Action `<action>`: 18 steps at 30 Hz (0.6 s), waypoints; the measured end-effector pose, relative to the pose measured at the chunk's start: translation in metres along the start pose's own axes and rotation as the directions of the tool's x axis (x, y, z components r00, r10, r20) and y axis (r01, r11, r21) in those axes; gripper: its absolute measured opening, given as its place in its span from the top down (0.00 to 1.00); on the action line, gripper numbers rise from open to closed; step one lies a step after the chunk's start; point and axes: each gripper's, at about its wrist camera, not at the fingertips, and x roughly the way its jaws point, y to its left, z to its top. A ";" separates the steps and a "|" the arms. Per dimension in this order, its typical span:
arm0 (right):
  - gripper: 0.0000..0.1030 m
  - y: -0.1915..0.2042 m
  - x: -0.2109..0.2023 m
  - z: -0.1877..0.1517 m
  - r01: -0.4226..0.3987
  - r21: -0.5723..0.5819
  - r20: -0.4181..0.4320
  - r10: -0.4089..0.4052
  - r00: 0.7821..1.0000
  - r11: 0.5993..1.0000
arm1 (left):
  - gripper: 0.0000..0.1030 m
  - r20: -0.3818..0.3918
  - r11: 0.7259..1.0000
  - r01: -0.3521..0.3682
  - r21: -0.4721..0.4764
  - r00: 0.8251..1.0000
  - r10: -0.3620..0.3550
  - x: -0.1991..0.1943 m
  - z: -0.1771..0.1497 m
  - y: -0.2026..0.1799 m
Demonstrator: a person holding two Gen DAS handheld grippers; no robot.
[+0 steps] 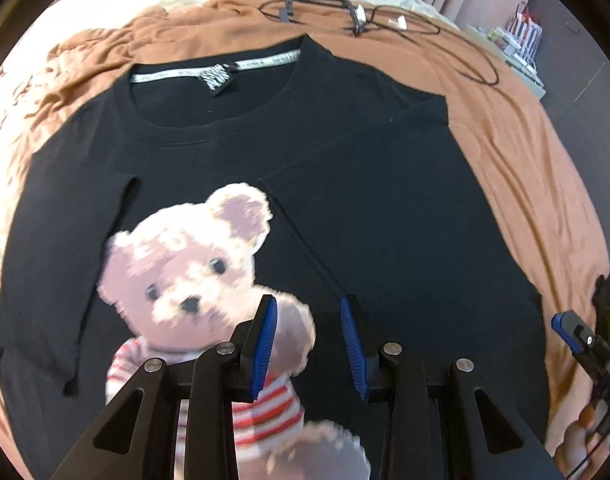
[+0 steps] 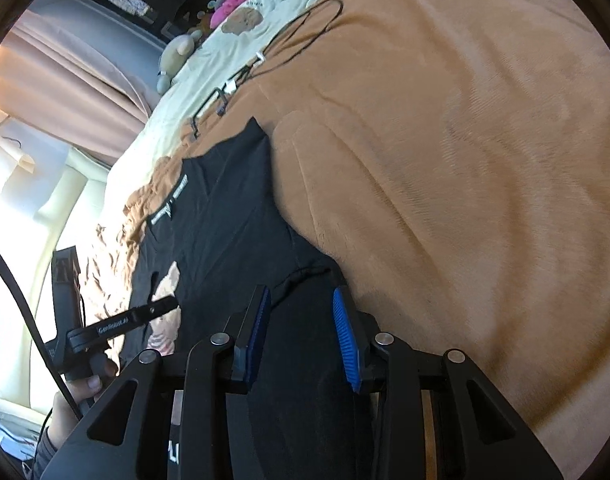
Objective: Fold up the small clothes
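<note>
Shirt first: a black cotton T-shirt with a pixelated teddy-bear print [image 1: 289,184] lies face up on a tan fleece blanket [image 1: 517,168] spread over the bed, collar at the far end, hem running out of view toward the near edge. Its long axis runs near-to-far. The right side looks already turned in, with the sleeve lying diagonally across the chest, while the left sleeve [image 1: 61,264] is spread out flat to the left.

The left gripper [image 1: 309,344] hovers over the lower chest, just right of the bear, its blue-padded jaws parted and holding nothing. Whether the pads touch the cloth is hard to tell. The right gripper [image 2: 301,336] sits at the shirt's right edge where black cloth meets the blanket, jaws likewise parted; dark fabric lies between them but is not pinched.

Judging by this, the unfolded left side is the next piece to bring in, and it lies left of the left gripper, the nearer one.

A black cable [image 1: 385,20] rests on the far blanket, well apart.
</note>
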 end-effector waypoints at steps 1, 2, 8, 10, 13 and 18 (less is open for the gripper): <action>0.71 0.002 -0.005 0.000 -0.004 -0.011 0.009 0.004 1.000 1.000 | 0.66 0.005 1.000 0.010 -0.011 1.000 -0.010 -0.009 -0.004 0.003; 0.71 0.005 -0.012 -0.001 -0.010 -0.021 0.022 0.010 1.000 1.000 | 0.66 0.011 0.999 0.025 -0.022 1.000 -0.025 -0.018 -0.009 0.007; 0.70 0.026 -0.050 -0.020 -0.083 -0.063 0.080 0.088 0.993 0.995 | 0.61 0.069 0.994 0.104 -0.028 0.992 -0.102 -0.076 -0.033 0.023; 0.70 0.032 -0.062 -0.030 -0.070 -0.083 0.080 0.077 0.994 0.994 | 0.48 0.092 0.992 0.120 -0.024 0.989 -0.118 -0.096 -0.041 0.027; 0.70 0.041 -0.080 -0.043 -0.042 -0.111 0.086 0.052 0.995 0.993 | 0.38 0.145 0.992 0.126 -0.014 0.982 -0.122 -0.126 -0.053 0.031; 0.53 0.057 -0.113 -0.056 0.011 -0.143 0.093 0.002 0.996 0.990 | 0.25 0.199 0.991 0.134 0.001 0.971 -0.131 -0.168 -0.074 0.038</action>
